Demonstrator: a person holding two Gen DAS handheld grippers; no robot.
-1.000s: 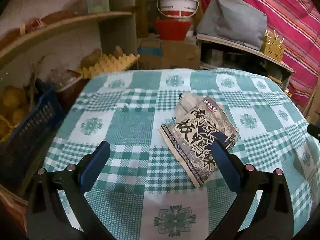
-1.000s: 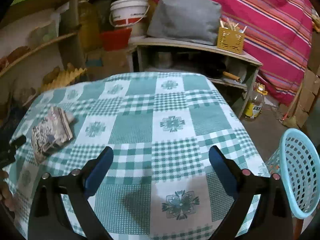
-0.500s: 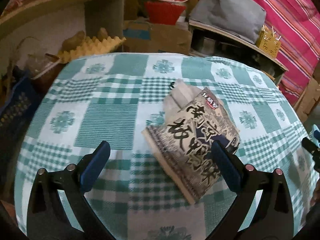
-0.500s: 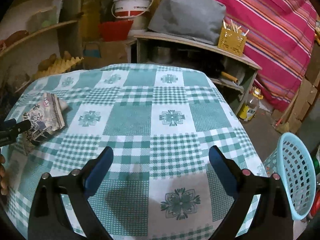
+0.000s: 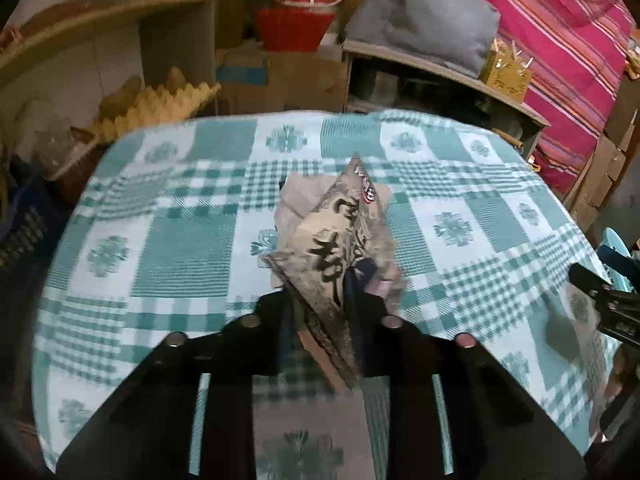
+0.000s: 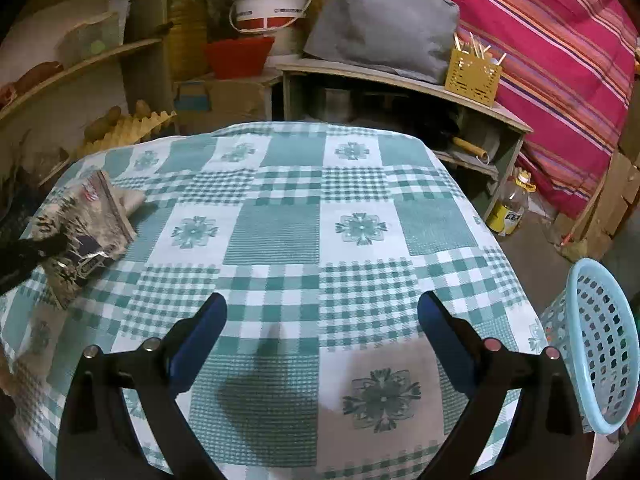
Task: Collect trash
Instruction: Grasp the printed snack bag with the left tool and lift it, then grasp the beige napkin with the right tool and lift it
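A tan snack bag with black characters lies on the green-checked tablecloth. My left gripper is closing on the bag's near end; the pads pinch it so it folds up into a ridge. In the right wrist view the same bag sits at the table's left edge with the left gripper on it. My right gripper hovers open over the near part of the cloth, nothing between its fingers. A light blue mesh basket stands off the table's right edge.
Behind the table are a low shelf unit with a grey cushion and yellow holder, a white bucket, a red basin and egg trays. A bottle stands on the floor at right.
My left gripper's jaws went from wide open around the bag to pinched on it, and the flat bag has folded upward. The right gripper stayed open in place.
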